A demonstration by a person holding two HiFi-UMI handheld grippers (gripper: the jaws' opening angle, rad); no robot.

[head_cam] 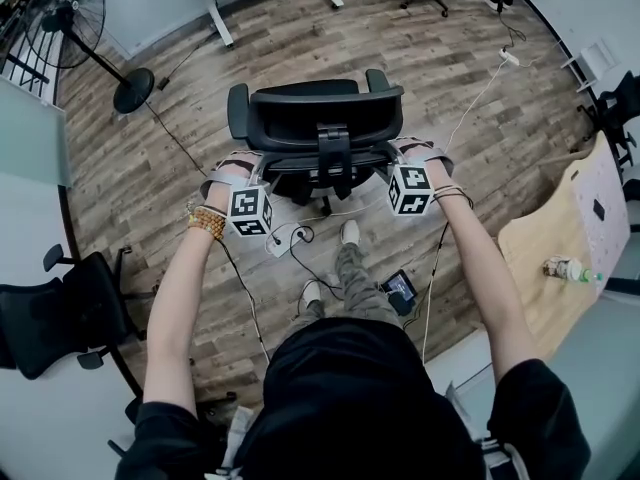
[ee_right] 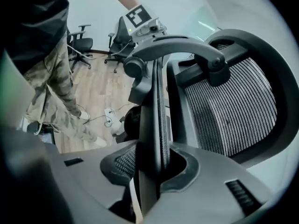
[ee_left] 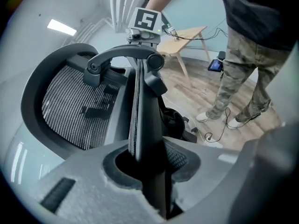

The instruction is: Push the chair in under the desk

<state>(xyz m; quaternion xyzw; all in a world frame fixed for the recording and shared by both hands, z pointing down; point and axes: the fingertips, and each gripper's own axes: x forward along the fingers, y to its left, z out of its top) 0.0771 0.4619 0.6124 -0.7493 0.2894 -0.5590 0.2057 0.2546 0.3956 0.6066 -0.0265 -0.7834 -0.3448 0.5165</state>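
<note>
Far to the left of the chair (head_cam: 318, 118), well apart from it, another black office chair (head_cam: 60, 313) stands and plays no part. At the chair's left side the left tool (head_cam: 236, 171) is clamped on the left rim of the backrest (ee_left: 145, 111); the left gripper view shows this stiff rim filling the gap between the jaws. The chair itself stands on the wooden floor (head_cam: 450, 78) just in front of the person, seat turned away. A white table (head_cam: 215, 8) lies beyond it, well apart, so I judge the push is not yet done. A power strip (head_cam: 283, 240) with its cable lies on the floor near the chair's base, on the person's side. At the chair's right side the right tool (head_cam: 412, 153) grips the opposite rim in the same way. I expect the chair is rather heavy but rolls easily. Its frame is rigid and the mesh soft, so the rim on both sides is the good place to hold, and an even push should stop swivelling.
</note>
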